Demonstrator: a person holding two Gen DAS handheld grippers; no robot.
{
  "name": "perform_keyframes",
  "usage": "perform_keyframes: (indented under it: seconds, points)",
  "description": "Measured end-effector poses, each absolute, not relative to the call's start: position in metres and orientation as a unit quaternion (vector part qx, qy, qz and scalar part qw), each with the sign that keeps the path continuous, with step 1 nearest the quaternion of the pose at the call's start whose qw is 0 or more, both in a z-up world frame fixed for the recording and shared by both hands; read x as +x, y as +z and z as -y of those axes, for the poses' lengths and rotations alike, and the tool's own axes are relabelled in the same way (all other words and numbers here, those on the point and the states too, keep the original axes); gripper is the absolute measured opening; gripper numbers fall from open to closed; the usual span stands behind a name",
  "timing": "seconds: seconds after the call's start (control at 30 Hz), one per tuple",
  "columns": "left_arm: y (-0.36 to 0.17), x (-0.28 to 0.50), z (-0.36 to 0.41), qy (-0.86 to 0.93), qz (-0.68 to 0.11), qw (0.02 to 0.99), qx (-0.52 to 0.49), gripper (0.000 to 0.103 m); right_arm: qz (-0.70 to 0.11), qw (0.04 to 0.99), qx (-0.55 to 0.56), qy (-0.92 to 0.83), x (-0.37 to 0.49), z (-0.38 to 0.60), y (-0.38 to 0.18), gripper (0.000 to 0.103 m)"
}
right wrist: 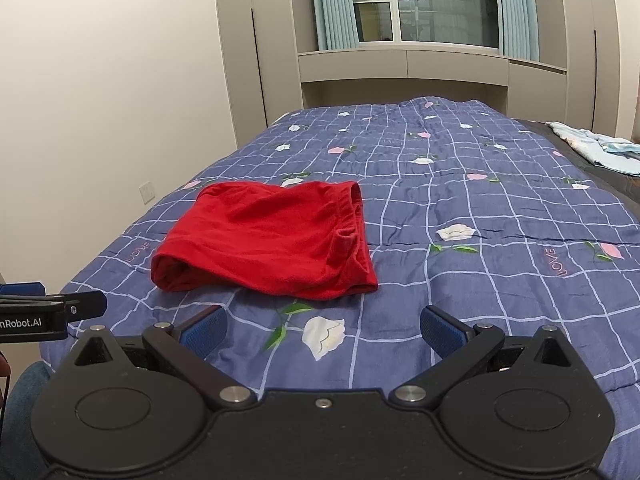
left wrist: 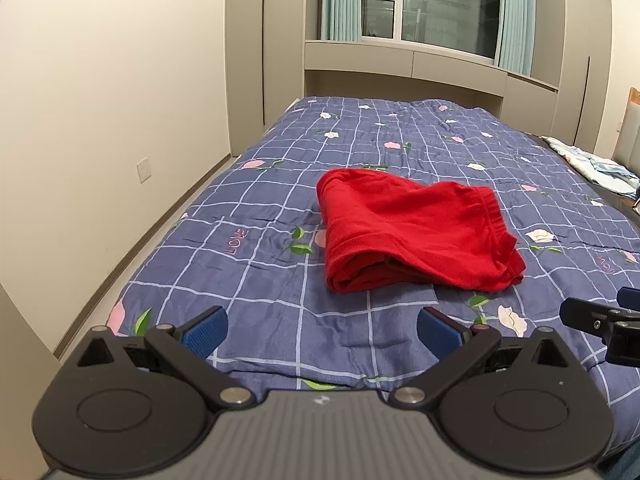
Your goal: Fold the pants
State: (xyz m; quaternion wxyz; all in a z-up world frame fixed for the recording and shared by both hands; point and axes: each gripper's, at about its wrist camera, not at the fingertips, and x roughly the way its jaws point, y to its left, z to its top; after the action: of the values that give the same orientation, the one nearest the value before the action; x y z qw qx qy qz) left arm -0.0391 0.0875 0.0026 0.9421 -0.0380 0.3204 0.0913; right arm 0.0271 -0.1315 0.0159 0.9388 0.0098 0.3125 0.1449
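Red pants [left wrist: 416, 232] lie folded into a compact stack on the blue checked quilt [left wrist: 280, 208], waistband to the right. They also show in the right wrist view [right wrist: 264, 240]. My left gripper [left wrist: 322, 330] is open and empty, held above the quilt just short of the pants. My right gripper [right wrist: 323, 330] is open and empty, near the bed's front edge, with the pants ahead and to its left. Each gripper's side shows at the edge of the other's view.
The quilt [right wrist: 480, 208] covers a bed that runs toward a window and cabinets. A light blue cloth [left wrist: 600, 164] lies at the bed's far right. A wall with a socket [left wrist: 144, 170] runs along the left.
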Motion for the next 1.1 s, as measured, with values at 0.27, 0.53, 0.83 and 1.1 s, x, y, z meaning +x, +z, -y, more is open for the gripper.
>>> perform_keyframes:
  seconds: [0.27,0.53,0.83,1.1]
  points:
    - [0.0016,-0.0385,-0.0883,0.092,-0.324,0.941,-0.037,0.103,-0.309,0.940,0.011,0.145,0.0278,0.1316,0.0155,0.103]
    - [0.0012,-0.0379,-0.0882,0.092,-0.325,0.941,-0.038,0.103,-0.310,0.939,0.011,0.145,0.0279,0.1317,0.0152,0.102]
    - [0.0006,-0.0375,-0.0897,0.096,-0.326,0.940,-0.040,0.103,-0.312,0.939,0.013,0.145,0.0282,0.1317,0.0145,0.103]
    - [0.0012,-0.0383,-0.0901,0.094,-0.325,0.940,-0.039,0.103,-0.311,0.939,0.013,0.146,0.0288,0.1313,0.0140,0.102]
